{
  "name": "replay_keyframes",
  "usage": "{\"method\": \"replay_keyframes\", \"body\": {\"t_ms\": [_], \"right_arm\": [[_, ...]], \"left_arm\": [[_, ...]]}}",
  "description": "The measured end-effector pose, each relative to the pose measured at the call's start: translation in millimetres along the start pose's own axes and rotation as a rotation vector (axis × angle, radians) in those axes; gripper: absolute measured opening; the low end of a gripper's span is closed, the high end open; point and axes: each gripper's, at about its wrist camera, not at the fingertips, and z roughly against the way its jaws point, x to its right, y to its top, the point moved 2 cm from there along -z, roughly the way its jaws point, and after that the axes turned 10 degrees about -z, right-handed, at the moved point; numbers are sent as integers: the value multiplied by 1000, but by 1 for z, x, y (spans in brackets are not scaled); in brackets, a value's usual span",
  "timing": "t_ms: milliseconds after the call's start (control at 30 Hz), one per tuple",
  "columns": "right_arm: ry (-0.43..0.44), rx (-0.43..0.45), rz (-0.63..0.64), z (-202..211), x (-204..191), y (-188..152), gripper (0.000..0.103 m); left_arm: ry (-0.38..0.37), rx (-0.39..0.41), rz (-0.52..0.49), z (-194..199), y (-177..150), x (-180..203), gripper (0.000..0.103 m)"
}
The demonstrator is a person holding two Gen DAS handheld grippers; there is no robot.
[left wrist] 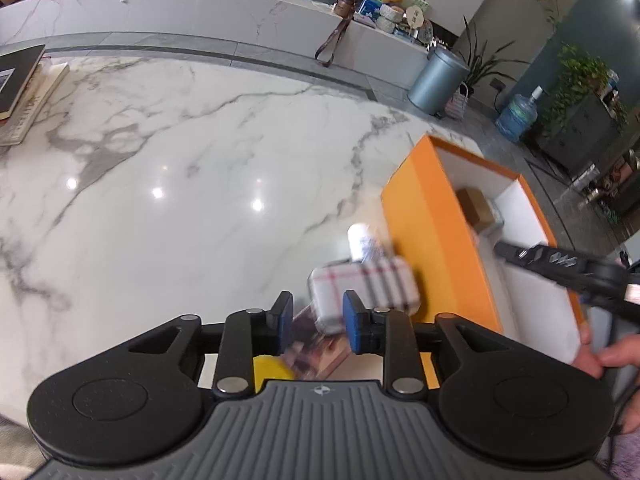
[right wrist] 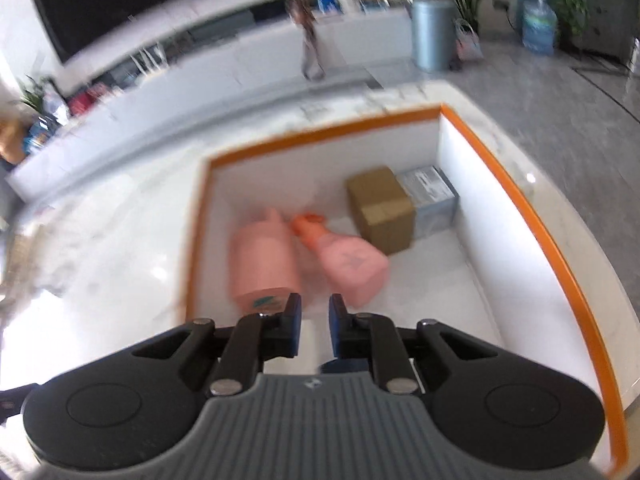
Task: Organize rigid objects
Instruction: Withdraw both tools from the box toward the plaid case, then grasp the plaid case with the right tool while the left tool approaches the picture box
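Note:
My left gripper [left wrist: 319, 312] hovers over the marble table [left wrist: 180, 184], its blue pads apart. A plaid hard case [left wrist: 372, 280] lies just beyond and partly under the gap, blurred, with no pad pressing on it. A white bottle [left wrist: 360, 240] lies behind the case, next to the orange box [left wrist: 424, 216]. My right gripper [right wrist: 315, 312] hangs over the orange box [right wrist: 320, 132], with a narrow gap between its pads and nothing in it. In the box lie a pink round bottle [right wrist: 262, 256], a pink spray bottle [right wrist: 348, 260], a brown carton [right wrist: 380, 208] and a grey carton [right wrist: 434, 196]. The right gripper [left wrist: 502, 249] also shows over the box in the left wrist view.
A stack of books [left wrist: 24, 88] sits at the table's far left. A yellow object [left wrist: 272, 368] and a flat printed item [left wrist: 316, 344] lie under my left gripper. A hand [left wrist: 600, 356] holds the right tool. On the floor stand a metal bin [left wrist: 436, 80] and a water jug [left wrist: 516, 116].

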Motion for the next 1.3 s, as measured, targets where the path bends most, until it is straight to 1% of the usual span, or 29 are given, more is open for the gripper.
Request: {"method": "replay_keyframes", "body": {"t_ms": [33, 67, 100, 167, 233, 333, 400, 433, 467, 533, 567, 600, 633, 667, 733, 800, 867, 1000, 1067, 1133, 1200, 1233, 1300], "right_arm": [[25, 20, 9, 11, -8, -7, 19], [47, 42, 22, 22, -16, -15, 22], [71, 63, 42, 31, -25, -24, 24], [119, 100, 97, 45, -43, -46, 24], [154, 123, 153, 57, -60, -67, 25], [184, 142, 218, 64, -76, -100, 25], [179, 117, 213, 59, -79, -117, 28], [167, 102, 199, 54, -79, -122, 29], [145, 80, 182, 49, -80, -125, 33], [118, 32, 99, 38, -79, -126, 37], [108, 22, 41, 33, -77, -126, 45], [104, 24, -10, 29, -76, -125, 47], [93, 33, -48, 25, -78, -124, 49], [80, 47, -75, 24, -80, -127, 54], [38, 83, -144, 20, -83, -128, 56], [11, 100, -225, 16, -81, -128, 60], [1, 109, -292, 9, -78, -127, 64], [-29, 154, -384, 0, -76, -124, 64], [-44, 161, -409, -7, -77, -121, 64], [-55, 142, -420, -17, -75, -119, 64], [-75, 104, -451, -27, -72, -119, 64], [-84, 89, -462, -31, -70, -120, 65], [-91, 73, -462, -38, -68, -121, 64]], "left_arm": [[-1, -6, -8, 2, -5, -2, 33], [-3, -7, -20, 4, -9, -3, 34], [-3, -6, -34, 7, -14, -3, 37], [11, 2, -76, 11, -21, -1, 41], [26, 24, -127, 16, -26, 3, 48], [3, 50, -176, 21, -30, 6, 52], [-14, 54, -196, 21, -30, 6, 53], [-8, 49, -198, 20, -29, 5, 53], [4, 45, -196, 18, -28, 4, 53], [20, 46, -197, 14, -25, 2, 53], [29, 50, -202, 12, -22, 2, 53], [42, 55, -215, 9, -18, 3, 53], [51, 59, -228, 5, -13, 4, 48], [62, 56, -235, 0, -8, 4, 46], [66, 36, -232, -12, 3, 1, 42], [62, 24, -214, -23, 11, -3, 34], [46, 15, -208, -32, 16, -5, 31], [42, 6, -215, -51, 22, -7, 26], [37, 3, -203, -61, 25, -11, 26], [12, -10, -178, -72, 26, -16, 25], [-13, -9, -155, -83, 27, -19, 25], [-22, -15, -145, -88, 25, -20, 23], [-32, -25, -113, -96, 23, -25, 22]]}}
